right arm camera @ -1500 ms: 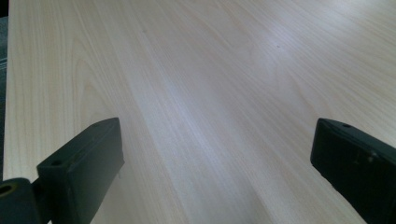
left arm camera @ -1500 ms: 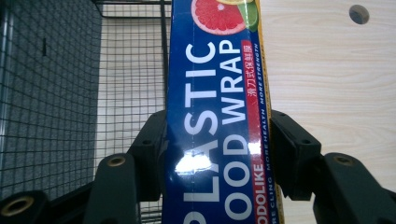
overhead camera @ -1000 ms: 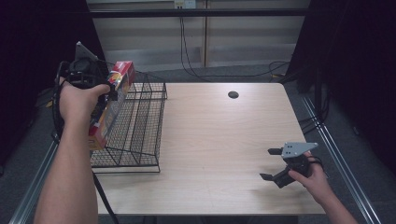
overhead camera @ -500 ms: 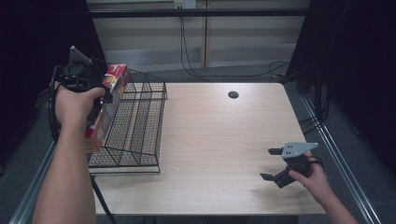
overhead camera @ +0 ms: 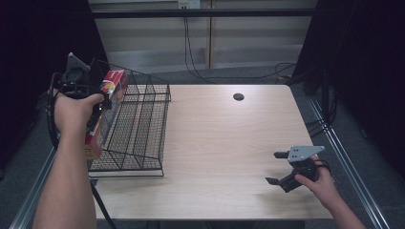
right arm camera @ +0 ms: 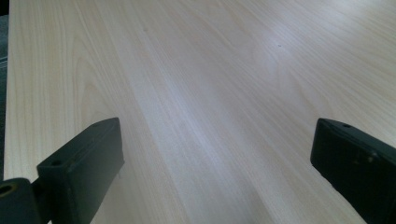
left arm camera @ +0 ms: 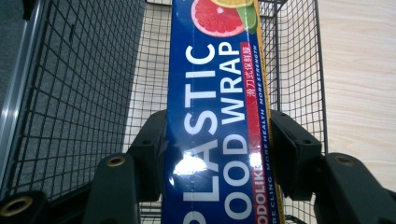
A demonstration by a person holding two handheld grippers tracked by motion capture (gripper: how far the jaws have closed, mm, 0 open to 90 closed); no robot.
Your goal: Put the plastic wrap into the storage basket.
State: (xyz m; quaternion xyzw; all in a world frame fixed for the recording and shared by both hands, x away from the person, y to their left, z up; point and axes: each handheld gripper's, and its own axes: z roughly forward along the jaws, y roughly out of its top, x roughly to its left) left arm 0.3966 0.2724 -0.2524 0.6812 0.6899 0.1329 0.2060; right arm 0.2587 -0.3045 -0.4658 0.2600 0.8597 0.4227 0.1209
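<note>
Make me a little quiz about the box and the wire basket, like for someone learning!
1. True or false: the left gripper is shut on the plastic wrap box.
2. What is between the jaws of the right gripper? A) a spoon B) nothing, just bare table beneath C) a second box
3. Fill in: the wire basket stands at the table's ____ side in the high view.

Key
1. True: both jaws press the box's sides, and it hangs over the basket.
2. B: the jaws stand wide apart.
3. Left.
</note>
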